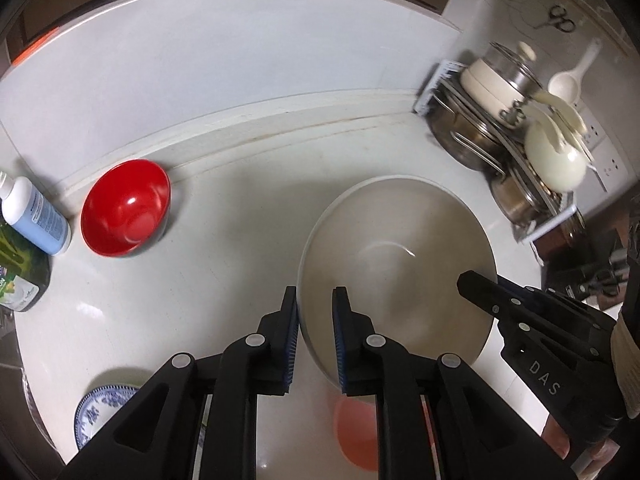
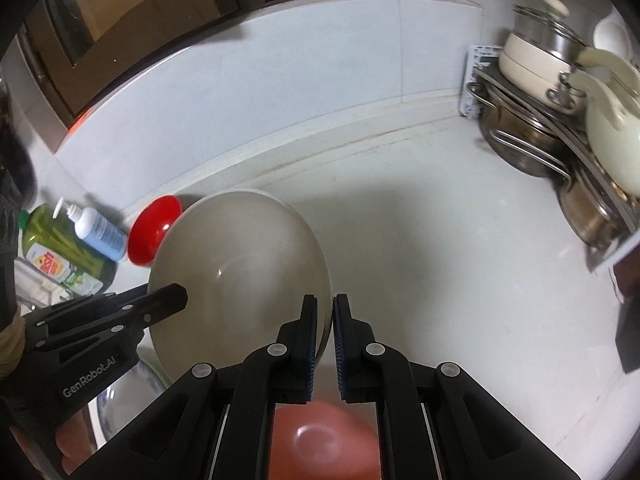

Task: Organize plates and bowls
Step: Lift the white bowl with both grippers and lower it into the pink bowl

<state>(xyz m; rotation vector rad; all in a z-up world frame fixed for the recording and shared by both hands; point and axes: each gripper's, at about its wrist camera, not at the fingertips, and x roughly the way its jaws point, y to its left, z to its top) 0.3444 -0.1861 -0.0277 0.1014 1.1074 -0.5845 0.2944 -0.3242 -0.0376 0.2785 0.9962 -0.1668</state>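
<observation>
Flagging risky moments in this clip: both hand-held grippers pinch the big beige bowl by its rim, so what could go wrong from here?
1. The left hand-held gripper and right hand-held gripper hold the beige bowl only at thin rim edges; it could slip or tilt.
2. An orange bowl sits beneath; a drop may strike it.
3. The pot rack is crowded, so carrying the bowl that way risks a knock.

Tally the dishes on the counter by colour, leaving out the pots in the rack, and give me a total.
Beige, large shallow bowl held between both hand-held grippers: 1
Red, glossy deep bowl: 1
Salmon-pink bowl below the right hand-held gripper: 1
Blue-and-white patterned plate: 1
Total: 4
</observation>
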